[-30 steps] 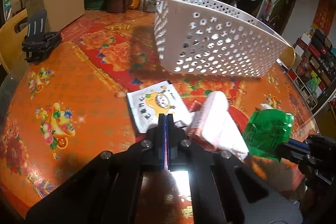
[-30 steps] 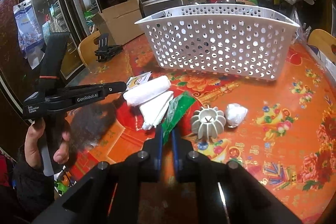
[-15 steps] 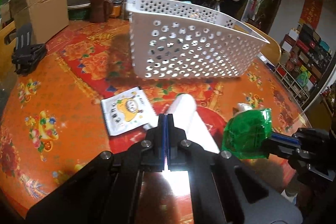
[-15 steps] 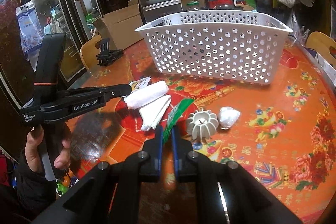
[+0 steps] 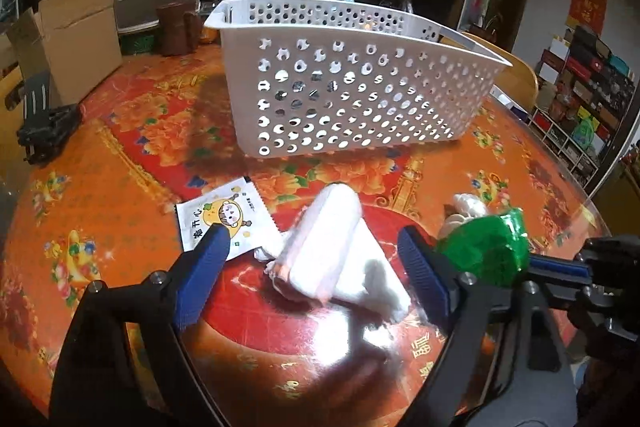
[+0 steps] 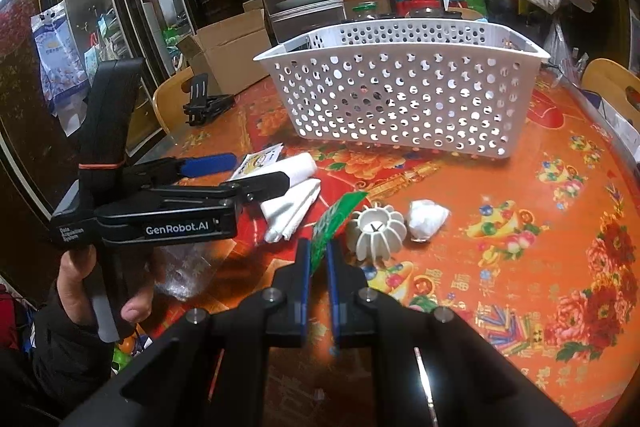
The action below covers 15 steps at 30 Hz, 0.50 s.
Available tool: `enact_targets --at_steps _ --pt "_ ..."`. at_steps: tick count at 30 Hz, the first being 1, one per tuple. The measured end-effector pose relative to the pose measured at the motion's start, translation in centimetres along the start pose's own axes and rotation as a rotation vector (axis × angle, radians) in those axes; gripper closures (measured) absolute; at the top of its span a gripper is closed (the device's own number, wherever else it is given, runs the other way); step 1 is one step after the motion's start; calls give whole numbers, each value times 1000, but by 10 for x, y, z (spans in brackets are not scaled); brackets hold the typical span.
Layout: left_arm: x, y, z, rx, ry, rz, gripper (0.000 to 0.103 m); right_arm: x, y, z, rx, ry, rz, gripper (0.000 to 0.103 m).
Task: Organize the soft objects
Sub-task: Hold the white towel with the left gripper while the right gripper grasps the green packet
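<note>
My left gripper (image 5: 312, 247) is open, its jaws wide on either side of a white roll of soft bags (image 5: 324, 239) lying on the table; it also shows in the right wrist view (image 6: 248, 173). My right gripper (image 6: 318, 255) is shut on a green packet (image 6: 334, 219), held above the table; the packet also shows in the left wrist view (image 5: 488, 251). The white perforated basket (image 5: 360, 99) stands behind them, also seen in the right wrist view (image 6: 400, 95). A white sachet with a cartoon (image 5: 224, 219) lies left of the roll.
A white ribbed round object (image 6: 376, 229) and a small white wad (image 6: 426, 219) lie right of the packet. A black stand (image 5: 44, 127) sits at the table's left edge. Boxes, jars and drawers crowd the far side.
My left gripper has opened wide and now straddles the white roll. My right gripper has lifted the green packet and drawn back a little.
</note>
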State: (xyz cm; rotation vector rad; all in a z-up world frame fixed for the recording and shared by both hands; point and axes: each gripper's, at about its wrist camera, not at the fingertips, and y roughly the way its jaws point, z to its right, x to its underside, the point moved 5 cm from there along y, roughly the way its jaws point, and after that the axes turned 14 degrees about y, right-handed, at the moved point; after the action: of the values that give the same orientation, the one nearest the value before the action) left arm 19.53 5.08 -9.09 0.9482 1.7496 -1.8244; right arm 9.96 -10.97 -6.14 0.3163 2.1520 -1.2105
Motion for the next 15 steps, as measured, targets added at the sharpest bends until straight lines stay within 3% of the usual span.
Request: enact_targets --at_steps 2,4,6,15 --pt "1 4 -1 -1 -9 -12 25 0 0 0 1 -1 0 96" --pt "3 8 0 -12 4 -29 65 -1 -2 1 2 -1 3 96" --pt "5 13 4 -2 17 -48 68 -1 -4 2 3 -1 6 96" --pt "1 -15 9 -62 17 19 73 -5 -13 7 11 -9 13 96"
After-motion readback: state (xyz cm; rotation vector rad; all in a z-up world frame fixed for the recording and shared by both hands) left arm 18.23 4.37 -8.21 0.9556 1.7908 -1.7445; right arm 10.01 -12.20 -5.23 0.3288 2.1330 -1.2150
